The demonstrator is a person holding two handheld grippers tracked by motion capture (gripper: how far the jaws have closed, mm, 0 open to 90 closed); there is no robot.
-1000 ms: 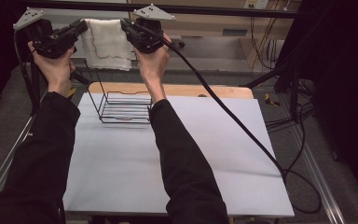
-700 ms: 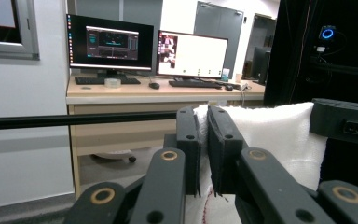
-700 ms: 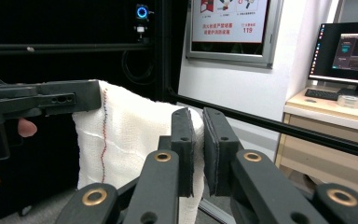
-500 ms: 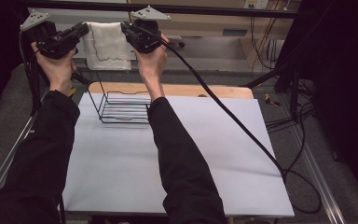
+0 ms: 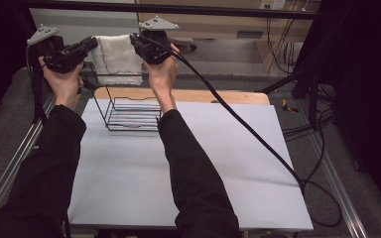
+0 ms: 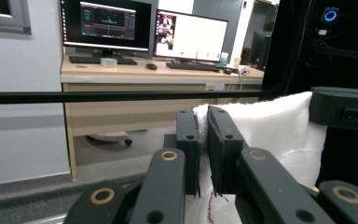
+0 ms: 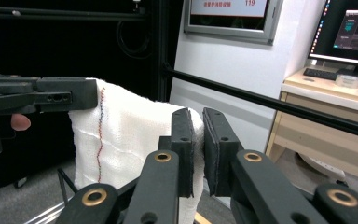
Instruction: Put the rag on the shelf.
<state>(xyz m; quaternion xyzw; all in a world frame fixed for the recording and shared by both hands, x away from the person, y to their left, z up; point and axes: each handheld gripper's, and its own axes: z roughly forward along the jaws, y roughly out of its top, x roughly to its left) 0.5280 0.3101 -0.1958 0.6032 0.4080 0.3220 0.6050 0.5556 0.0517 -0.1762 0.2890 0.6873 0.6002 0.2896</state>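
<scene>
The white towel (image 5: pixel 116 58) hangs in the air at the far left of the scene, stretched between the two grippers and held well above the table (image 5: pixel 188 163). The left gripper (image 5: pixel 90 45) pinches its upper left corner and the right gripper (image 5: pixel 135 40) pinches its upper right corner, so the top edge runs left to right between them and the cloth drops as a flat sheet.

What the coming move likely turns on is the black wire rack (image 5: pixel 129 111): it stands on the table below the towel and a little nearer the person, with a wooden board (image 5: pixel 218 95) just behind it. Lowering the towel onto the rack would mean bringing both hands down and slightly nearer together. Both hands sit about equally close to the rack, one above each end.

The high view gives this layout but not the grip itself. The left gripper view shows its jaws pressed together on a fold of towel (image 6: pixel 270 135), with a red stitched edge below them. The right gripper view shows its jaws likewise closed on the towel (image 7: pixel 130 135), with the left gripper (image 7: pixel 91 94) holding the other corner farther off. How much cloth sits between each pair of pads is hard to judge.
</scene>
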